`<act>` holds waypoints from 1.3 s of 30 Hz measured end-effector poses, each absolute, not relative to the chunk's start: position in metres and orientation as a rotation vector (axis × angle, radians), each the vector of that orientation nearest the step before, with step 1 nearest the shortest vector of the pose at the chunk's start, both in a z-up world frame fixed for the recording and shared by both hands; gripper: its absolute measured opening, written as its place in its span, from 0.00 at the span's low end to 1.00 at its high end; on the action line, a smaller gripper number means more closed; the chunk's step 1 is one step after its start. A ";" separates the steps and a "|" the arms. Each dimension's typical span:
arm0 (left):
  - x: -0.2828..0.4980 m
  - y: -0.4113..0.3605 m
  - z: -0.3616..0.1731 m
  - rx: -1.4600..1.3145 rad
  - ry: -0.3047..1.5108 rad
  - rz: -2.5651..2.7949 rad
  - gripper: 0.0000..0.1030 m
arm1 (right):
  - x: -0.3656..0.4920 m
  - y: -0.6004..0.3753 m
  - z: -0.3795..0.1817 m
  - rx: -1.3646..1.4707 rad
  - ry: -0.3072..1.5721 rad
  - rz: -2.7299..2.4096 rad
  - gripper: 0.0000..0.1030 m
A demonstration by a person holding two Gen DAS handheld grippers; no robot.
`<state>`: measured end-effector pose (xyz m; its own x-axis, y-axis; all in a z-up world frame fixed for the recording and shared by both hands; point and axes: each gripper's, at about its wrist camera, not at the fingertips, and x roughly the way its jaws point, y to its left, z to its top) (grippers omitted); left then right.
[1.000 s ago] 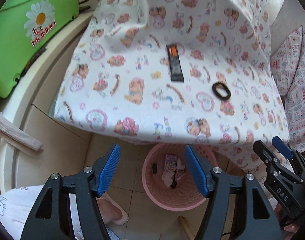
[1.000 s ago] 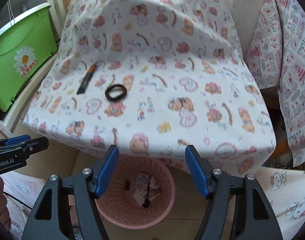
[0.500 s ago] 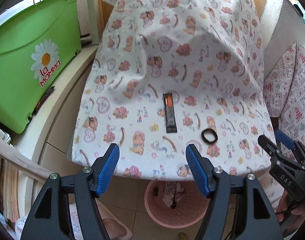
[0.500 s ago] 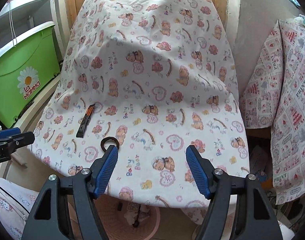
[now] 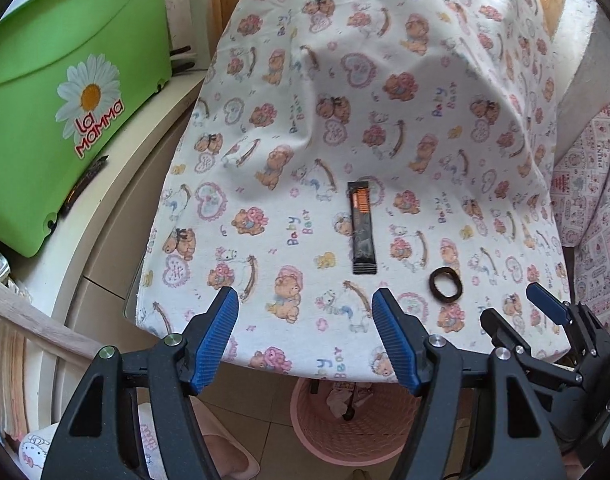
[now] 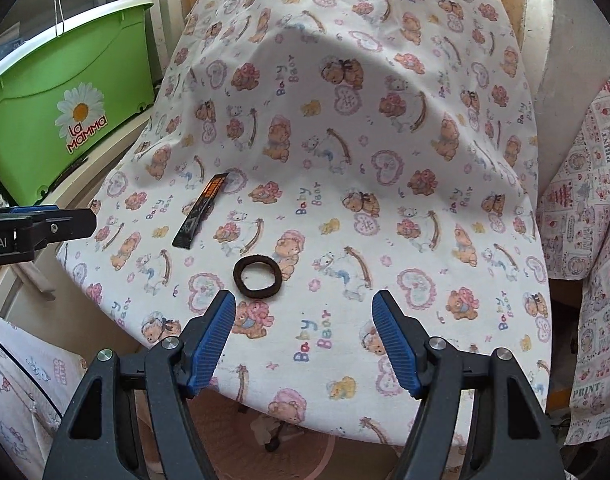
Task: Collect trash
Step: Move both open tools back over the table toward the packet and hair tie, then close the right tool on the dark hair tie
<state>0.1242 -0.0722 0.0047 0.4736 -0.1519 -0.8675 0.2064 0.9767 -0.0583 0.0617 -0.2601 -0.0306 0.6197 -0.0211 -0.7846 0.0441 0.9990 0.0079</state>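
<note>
While both tools hang above the teddy-print cloth (image 5: 289, 184), neither one grips anything. Far off to the left of the left gripper (image 5: 305, 340) sits a green tub (image 5: 45, 128) with a daisy sticker, resting on a pale ledge beside the cloth. The left gripper's blue pads (image 5: 217, 340) stand wide apart with only bare fabric between them. Just ahead of that gap, and closer to its right finger, a black and orange sachet (image 5: 362, 228) lies flat on the cloth, its long side running away from the tool. Below and behind the same fingers, past the hanging edge of the cloth, a pink basket (image 5: 345, 428) stands on the tiled floor with scraps inside it. To the right of the sachet, just beyond the left gripper's right finger, a dark hair tie (image 5: 446, 285) lies flat. The right gripper (image 6: 303, 340) is likewise spread open and empty, and in its own view the hair tie (image 6: 258, 277) sits just ahead of its left finger, with the sachet (image 6: 201, 210) farther ahead to the left. Further right hangs a second patterned cloth (image 6: 585, 220), well apart from both tools.
</note>
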 end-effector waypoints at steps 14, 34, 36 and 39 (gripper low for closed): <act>0.140 -0.045 -0.024 0.009 1.111 -0.159 0.66 | 0.100 -0.238 -0.060 0.020 0.957 0.001 0.75; 0.140 -0.058 -0.023 0.052 1.108 -0.160 0.87 | 0.111 -0.237 -0.069 0.006 1.006 0.015 0.12; 0.141 -0.065 -0.020 0.070 1.103 -0.164 0.87 | 0.108 -0.241 -0.067 0.022 1.002 0.009 0.09; 0.148 -0.079 -0.018 0.080 1.113 -0.200 0.88 | 0.105 -0.249 -0.059 0.042 0.976 -0.014 0.09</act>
<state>0.1482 -0.0787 -0.0183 0.4266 -0.1198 -0.8965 0.1994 0.9793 -0.0359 0.1046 -0.2485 -0.0593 0.5607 0.0075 -0.8280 0.0305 0.9991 0.0297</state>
